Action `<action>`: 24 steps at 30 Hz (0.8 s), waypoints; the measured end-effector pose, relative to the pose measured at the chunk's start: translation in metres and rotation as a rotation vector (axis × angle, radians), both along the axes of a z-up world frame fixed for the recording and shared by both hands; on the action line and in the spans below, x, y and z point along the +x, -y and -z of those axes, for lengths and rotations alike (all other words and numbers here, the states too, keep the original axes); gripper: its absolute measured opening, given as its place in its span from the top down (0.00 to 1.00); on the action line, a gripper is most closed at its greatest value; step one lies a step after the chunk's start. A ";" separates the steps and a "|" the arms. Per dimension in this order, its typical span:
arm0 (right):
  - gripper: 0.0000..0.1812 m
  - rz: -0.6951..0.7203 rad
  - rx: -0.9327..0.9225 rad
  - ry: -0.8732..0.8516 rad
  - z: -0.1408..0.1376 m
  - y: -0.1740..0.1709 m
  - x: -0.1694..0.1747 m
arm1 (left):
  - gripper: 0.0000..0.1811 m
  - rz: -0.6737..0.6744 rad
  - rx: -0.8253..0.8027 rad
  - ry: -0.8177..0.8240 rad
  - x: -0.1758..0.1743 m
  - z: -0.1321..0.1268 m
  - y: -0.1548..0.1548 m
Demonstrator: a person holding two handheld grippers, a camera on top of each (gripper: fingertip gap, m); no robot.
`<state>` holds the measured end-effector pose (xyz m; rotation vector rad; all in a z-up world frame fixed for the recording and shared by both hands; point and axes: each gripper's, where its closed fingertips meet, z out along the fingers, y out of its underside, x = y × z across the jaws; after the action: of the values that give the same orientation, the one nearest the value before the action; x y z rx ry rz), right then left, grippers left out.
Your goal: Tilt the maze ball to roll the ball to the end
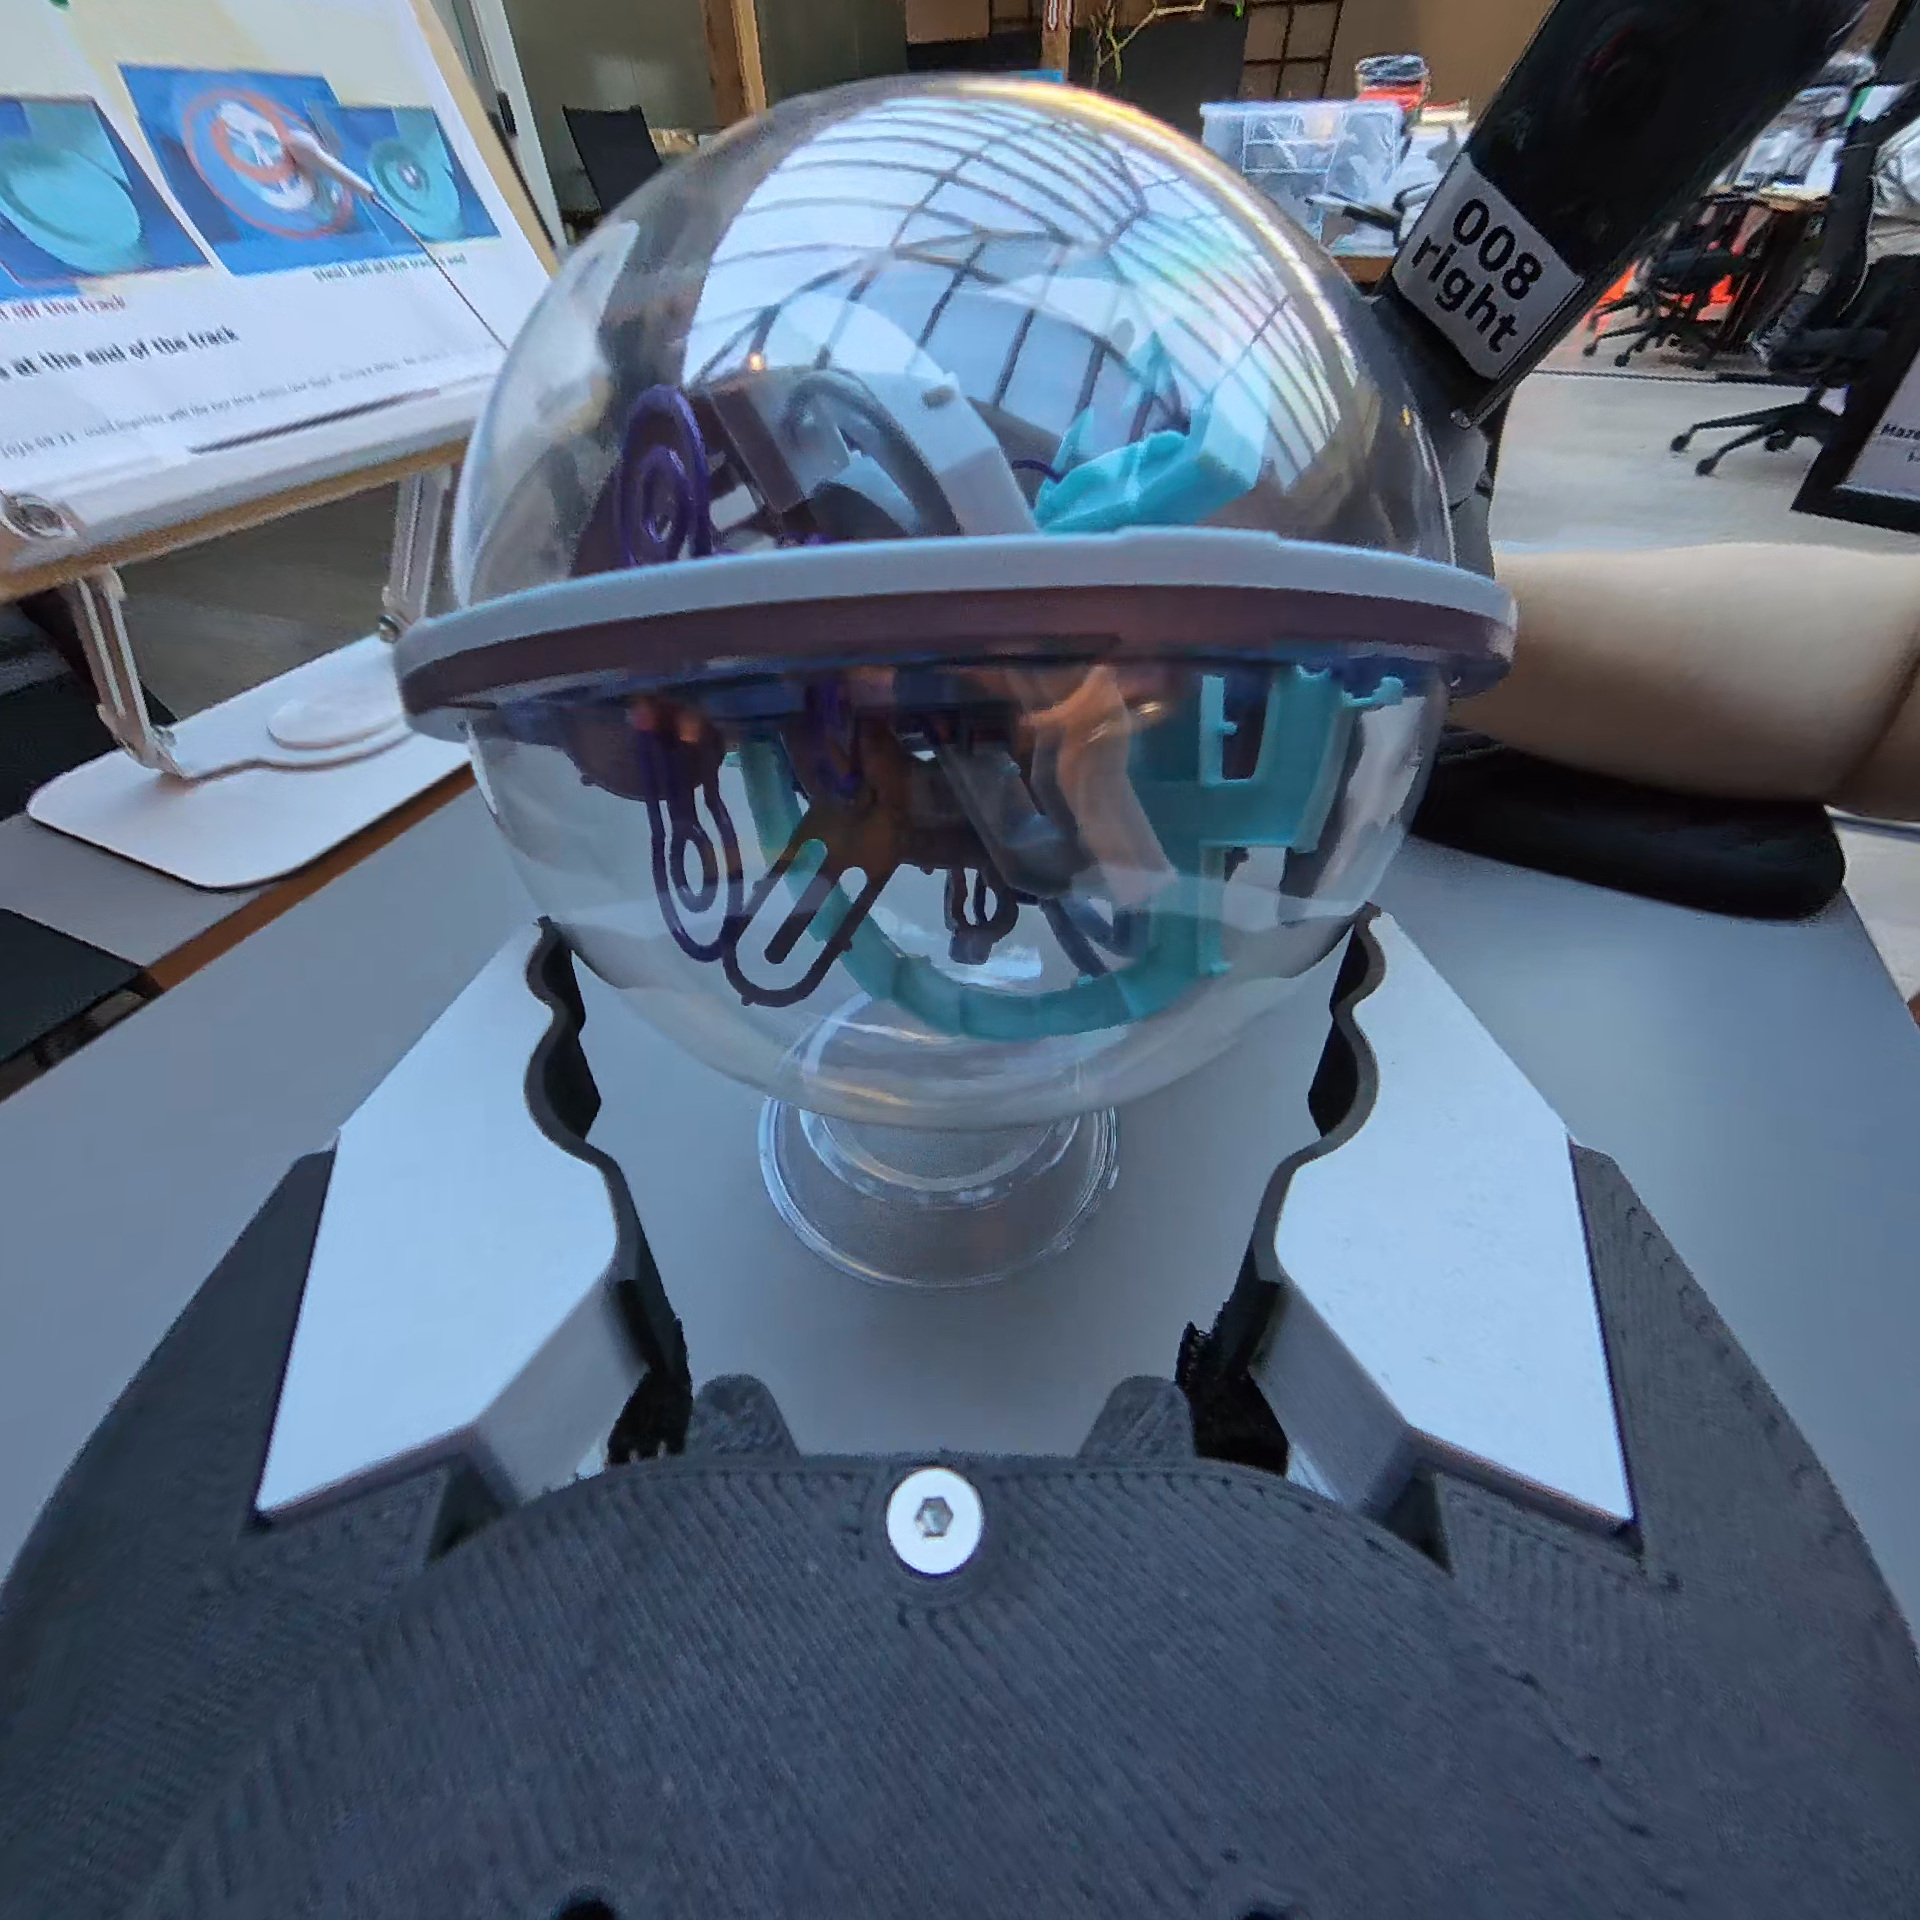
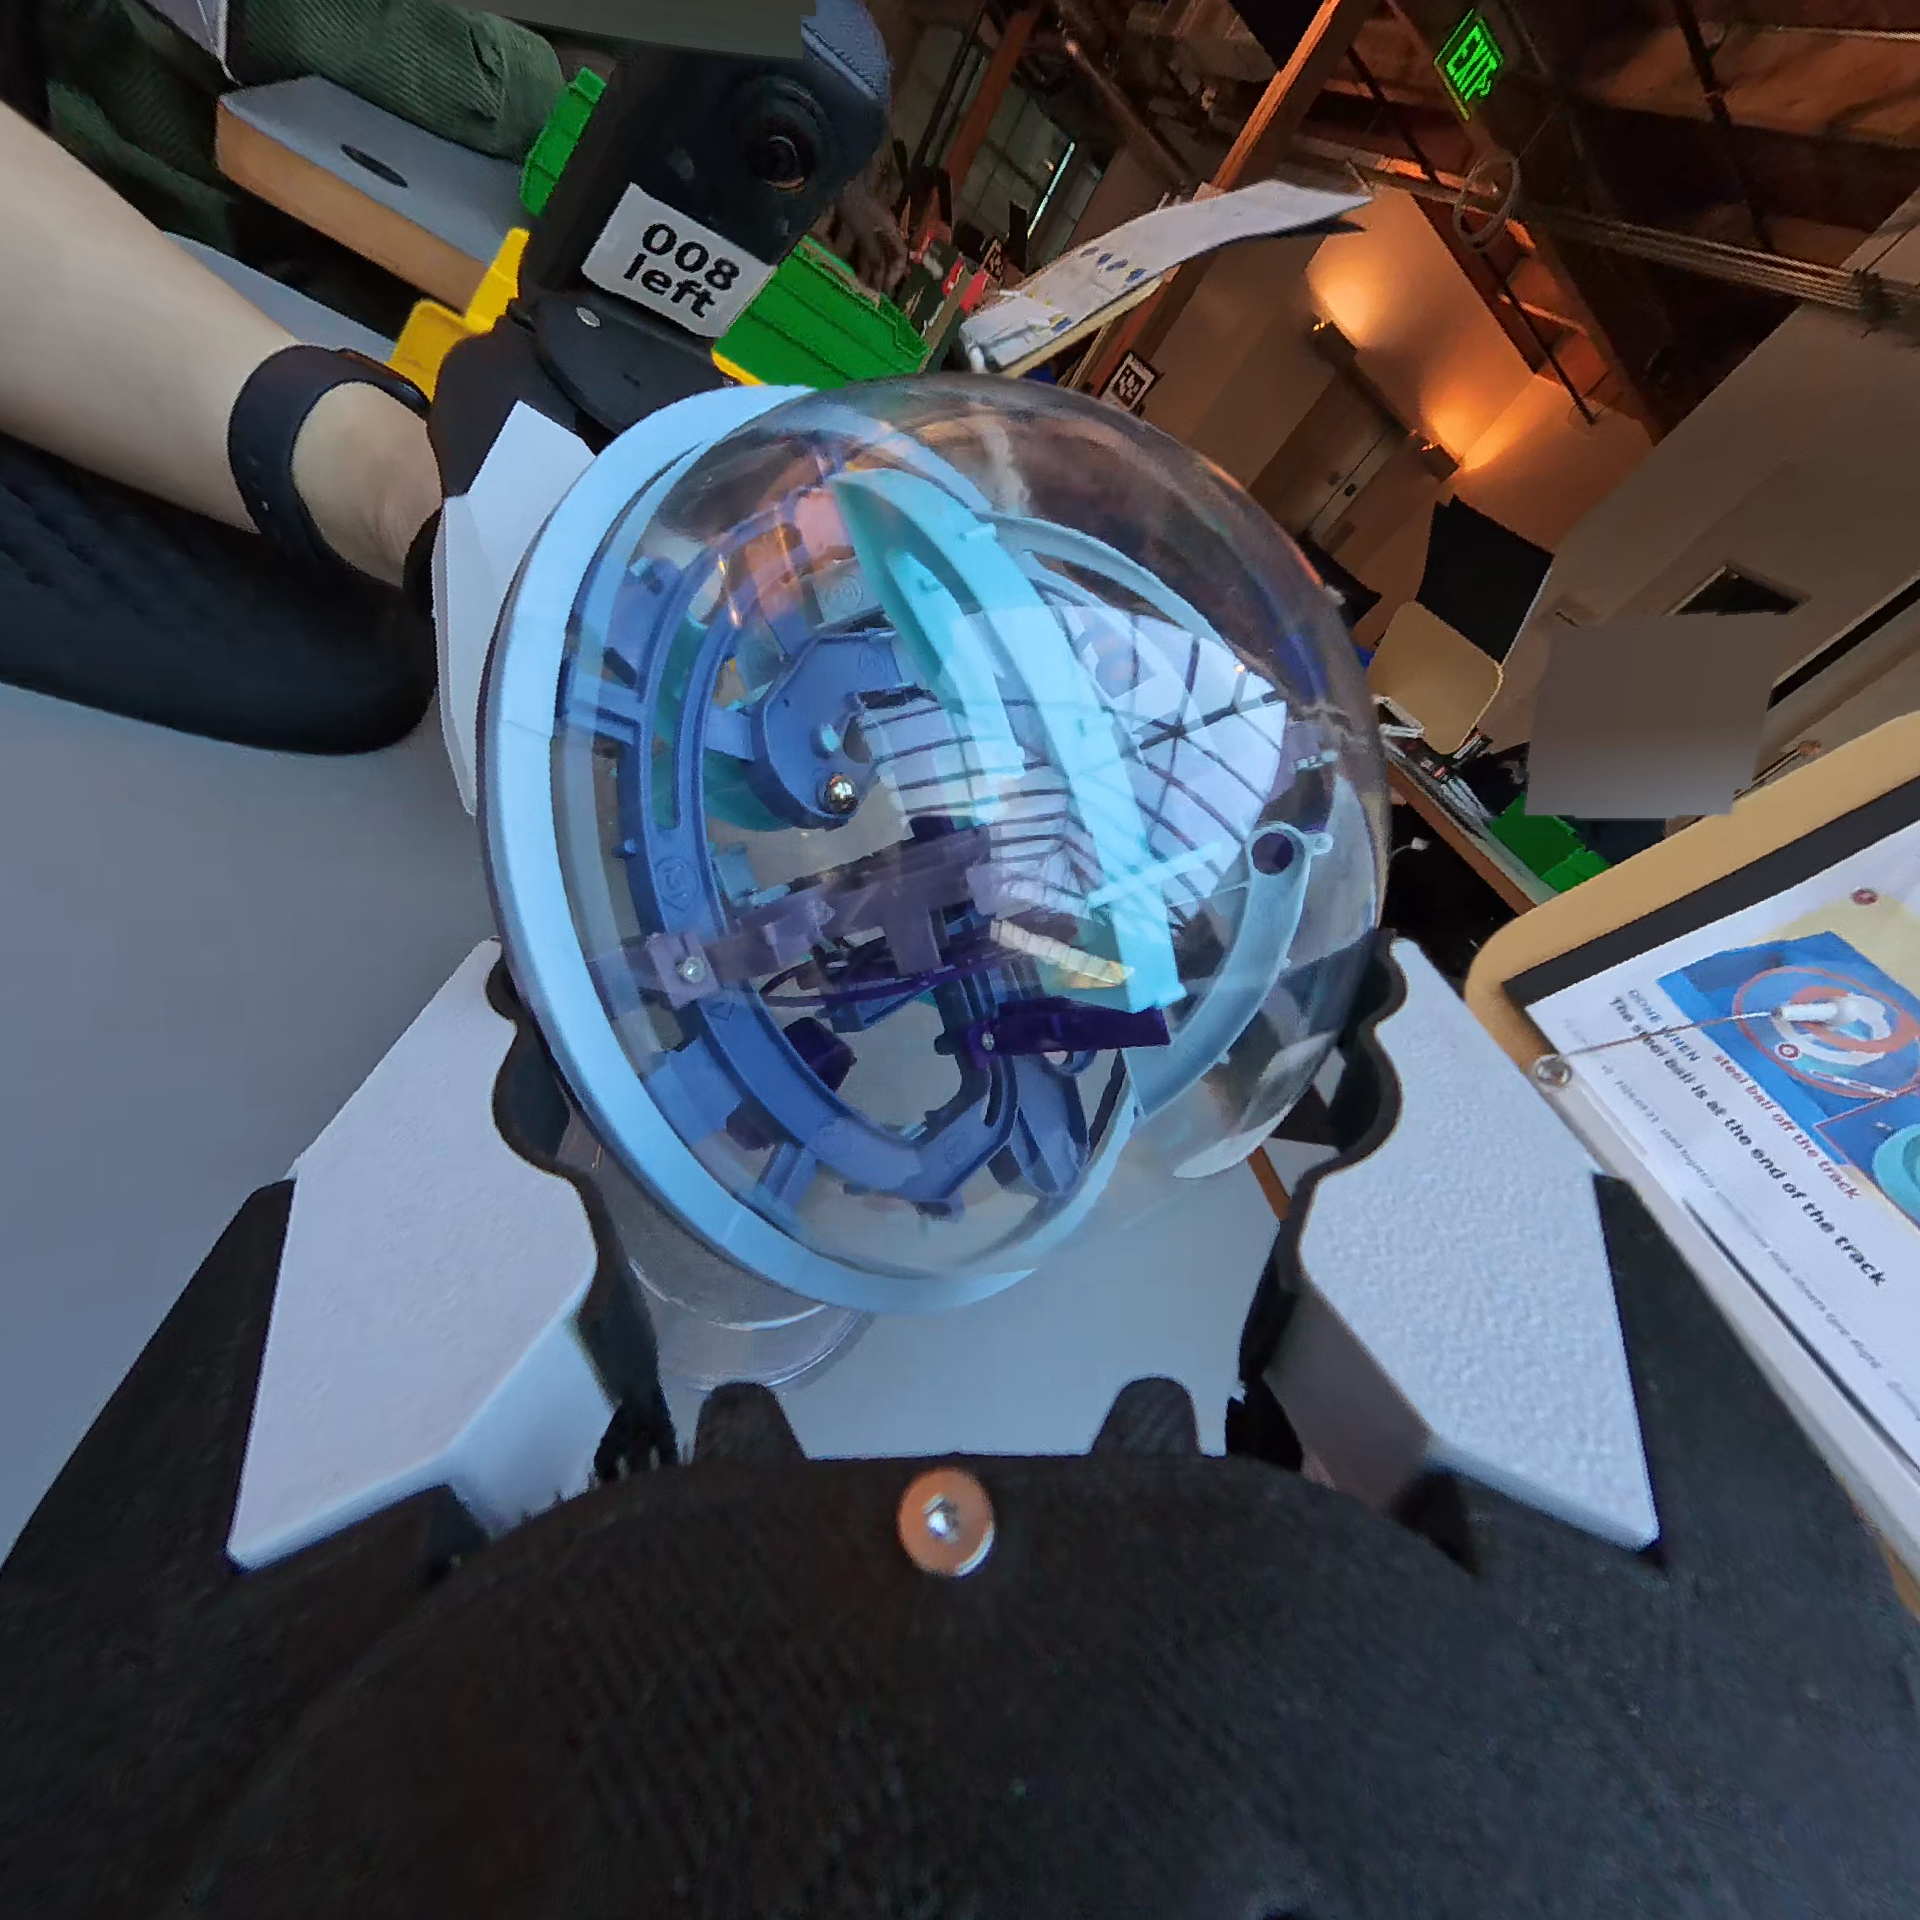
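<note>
Inside, the clear maze ball (image 2: 935, 842) clamped between both grippers (image 1: 951, 971) (image 2: 940, 1023) holds a steel ball (image 2: 840, 795) above its stand (image 1: 935, 1195) on the grey table (image 1: 208, 1039).

1. Grey matte surface (image 1: 260, 1039), wood-edged at left.
2. Clear round stand (image 1: 940, 1195) sits directly on it, under the maze ball (image 1: 951, 582).
3. White flat base (image 1: 239, 821) of the instruction-sheet holder rests at far left.
4. Black padded mat (image 1: 1621, 852) lies at right, a forearm on it.
</note>
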<state>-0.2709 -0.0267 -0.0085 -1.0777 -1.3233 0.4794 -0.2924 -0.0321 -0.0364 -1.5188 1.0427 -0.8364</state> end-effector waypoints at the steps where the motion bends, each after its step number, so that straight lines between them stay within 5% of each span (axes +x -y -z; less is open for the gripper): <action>1: 0.17 -0.003 0.008 -0.008 -0.008 0.001 0.000 | 0.22 -0.003 0.013 0.007 0.000 -0.008 0.001; 12: 0.17 -0.015 0.082 -0.026 -0.080 0.013 0.005 | 0.22 -0.011 0.111 0.058 0.006 -0.082 0.012; 24: 0.17 -0.063 0.072 0.024 -0.125 0.035 0.007 | 0.22 -0.050 0.104 0.140 0.011 -0.126 0.034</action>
<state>-0.2643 -0.0622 0.1166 -0.9875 -1.3893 0.4636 -0.2812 -0.0664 0.0901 -1.3735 0.9278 -0.8291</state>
